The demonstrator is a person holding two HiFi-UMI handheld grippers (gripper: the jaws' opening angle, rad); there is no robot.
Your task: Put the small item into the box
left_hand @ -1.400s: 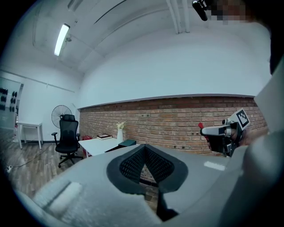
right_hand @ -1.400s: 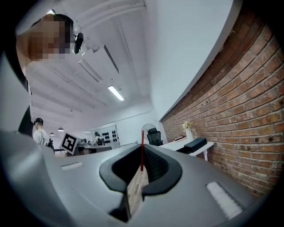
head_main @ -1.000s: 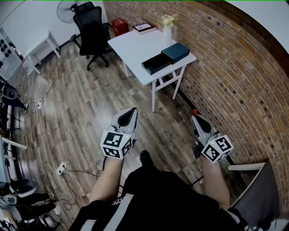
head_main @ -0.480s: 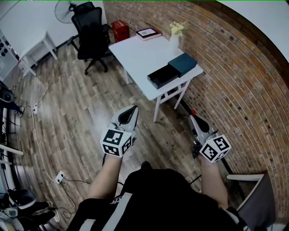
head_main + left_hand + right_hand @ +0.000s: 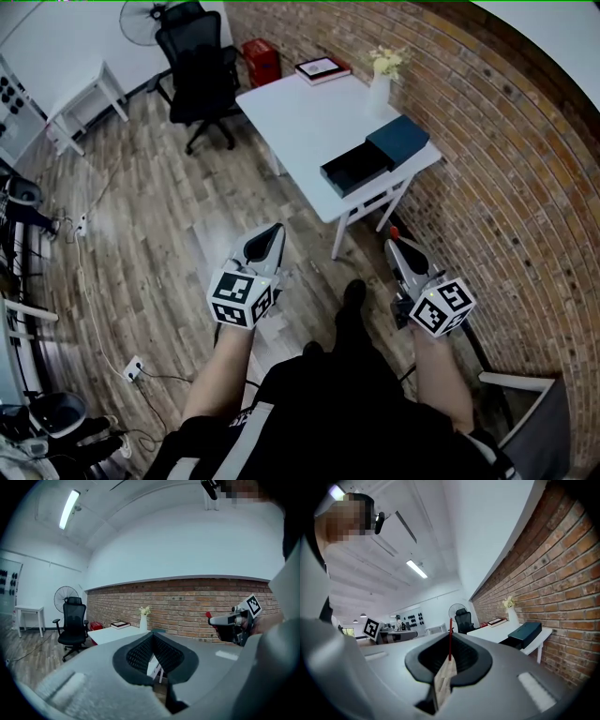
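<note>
On the white table point(image 5: 300, 117) lies an open dark box point(image 5: 354, 167) with its teal lid point(image 5: 405, 141) beside it, at the table's near right end. My right gripper point(image 5: 395, 246) is shut on a thin small red item point(image 5: 393, 232), which stands upright between the jaws point(image 5: 450, 637). The box point(image 5: 526, 632) shows far ahead at the right gripper view's right. My left gripper point(image 5: 273, 230) is held over the floor with its jaws together and nothing in them point(image 5: 153, 637). Both grippers are short of the table, apart from the box.
A vase with flowers point(image 5: 382, 80) and a framed picture point(image 5: 322, 68) stand at the table's far end. A black office chair point(image 5: 199, 66), a fan point(image 5: 141, 23) and a red case point(image 5: 261, 58) are beyond. The brick wall point(image 5: 506, 187) runs along the right. Cables and a socket strip point(image 5: 136, 367) lie on the floor at left.
The person has walked towards the table, so the table and box sit nearer and more to the right. Both grippers keep their pose and the right one keeps the red item.
</note>
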